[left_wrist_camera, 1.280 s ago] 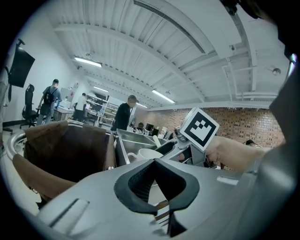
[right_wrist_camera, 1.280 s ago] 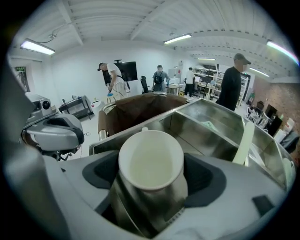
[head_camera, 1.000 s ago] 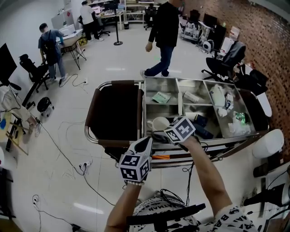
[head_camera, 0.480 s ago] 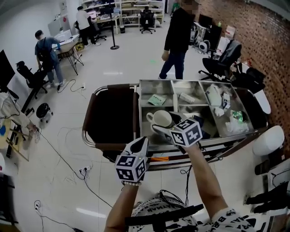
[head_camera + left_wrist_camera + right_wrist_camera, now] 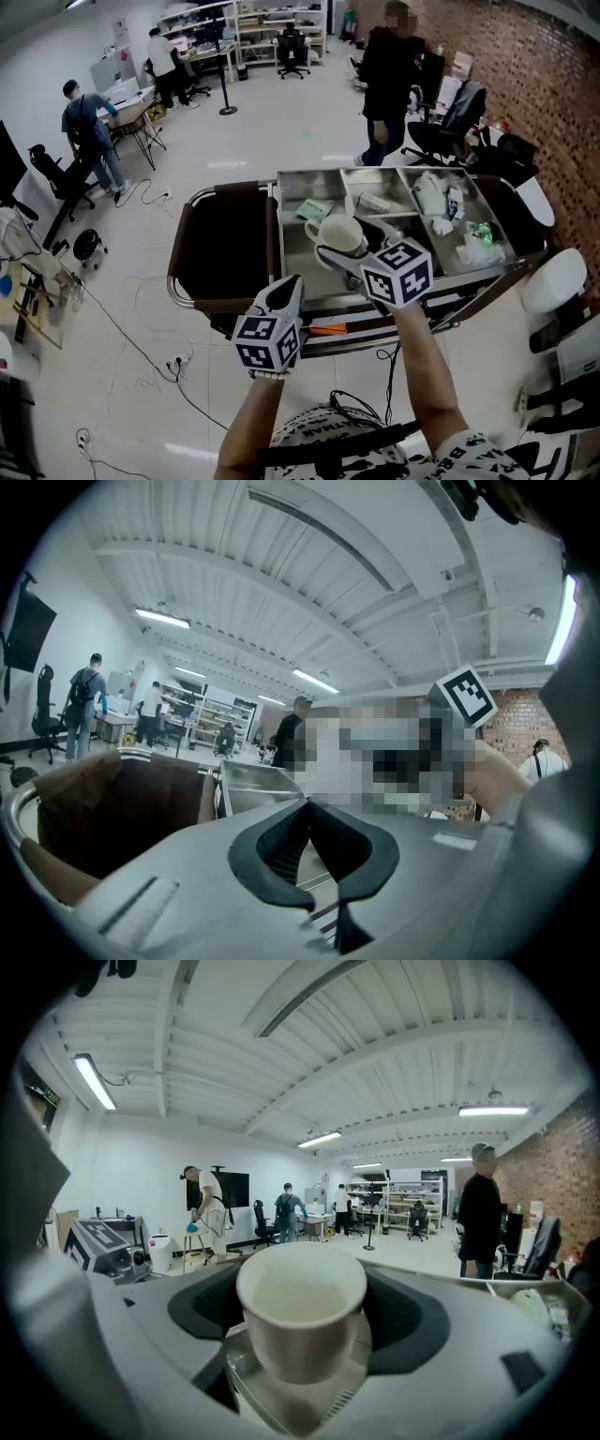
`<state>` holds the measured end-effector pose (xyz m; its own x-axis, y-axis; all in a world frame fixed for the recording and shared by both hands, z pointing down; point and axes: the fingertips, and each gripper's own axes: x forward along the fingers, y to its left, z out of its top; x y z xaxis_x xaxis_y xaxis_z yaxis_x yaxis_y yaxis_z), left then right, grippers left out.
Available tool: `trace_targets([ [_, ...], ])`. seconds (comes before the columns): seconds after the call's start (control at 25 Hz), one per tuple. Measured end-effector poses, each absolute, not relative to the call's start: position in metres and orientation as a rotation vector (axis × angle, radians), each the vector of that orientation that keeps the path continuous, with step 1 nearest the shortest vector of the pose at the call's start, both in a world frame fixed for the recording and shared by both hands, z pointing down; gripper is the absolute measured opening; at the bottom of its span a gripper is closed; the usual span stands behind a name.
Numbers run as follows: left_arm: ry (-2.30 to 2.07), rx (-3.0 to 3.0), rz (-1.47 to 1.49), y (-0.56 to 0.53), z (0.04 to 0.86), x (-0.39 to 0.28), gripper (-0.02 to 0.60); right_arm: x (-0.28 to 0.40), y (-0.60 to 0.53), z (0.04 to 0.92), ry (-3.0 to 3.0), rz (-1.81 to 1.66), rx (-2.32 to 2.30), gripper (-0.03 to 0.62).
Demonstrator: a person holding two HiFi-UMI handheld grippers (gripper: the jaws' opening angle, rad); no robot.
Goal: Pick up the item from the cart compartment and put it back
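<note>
A white cup [image 5: 339, 234] is held upright in the air over the front-left compartment of the steel cart tray [image 5: 302, 272]. My right gripper [image 5: 343, 247] is shut on the cup, one jaw on each side of its wall. The right gripper view shows the cup [image 5: 300, 1312] empty and filling the space between the jaws of the right gripper [image 5: 302, 1335]. My left gripper [image 5: 292, 287] hangs in front of the cart's near rail, shut with nothing in it. In its own view the left gripper [image 5: 308, 804] has its dark pads meeting at the tips.
The tray's other compartments hold a green packet [image 5: 313, 210], white bottles [image 5: 428, 195] and plastic bags [image 5: 478, 246]. A dark brown sling [image 5: 225, 239] forms the cart's left half. A person in black [image 5: 387, 80] stands just behind the cart. Cables [image 5: 141, 319] run over the floor at the left.
My right gripper has lifted the cup up from the compartment and carried it slightly right. The left gripper has kept its place. The person in black has walked to the right behind the cart.
</note>
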<state>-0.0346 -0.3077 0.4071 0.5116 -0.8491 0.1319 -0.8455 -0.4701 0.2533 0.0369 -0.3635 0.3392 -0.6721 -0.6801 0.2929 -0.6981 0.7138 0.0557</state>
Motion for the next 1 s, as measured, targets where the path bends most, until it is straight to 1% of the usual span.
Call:
trace_targets([
  [0.16,-1.409,2.487,-0.021,-0.301,0.406,-0.028,0.0,0.045,-0.346,0.333,-2.64,0.08,1.117,0.416],
  [0.44,-1.383,2.49,-0.02,-0.282,0.417,-0.022,0.0,0.061,-0.309,0.347,-2.635,0.118,1.171,0.416],
  [1.0,-1.353,2.449,-0.006,-0.217,0.455,-0.02,0.0,0.078,-0.227,0.406,-2.603,0.237,1.202,0.414],
])
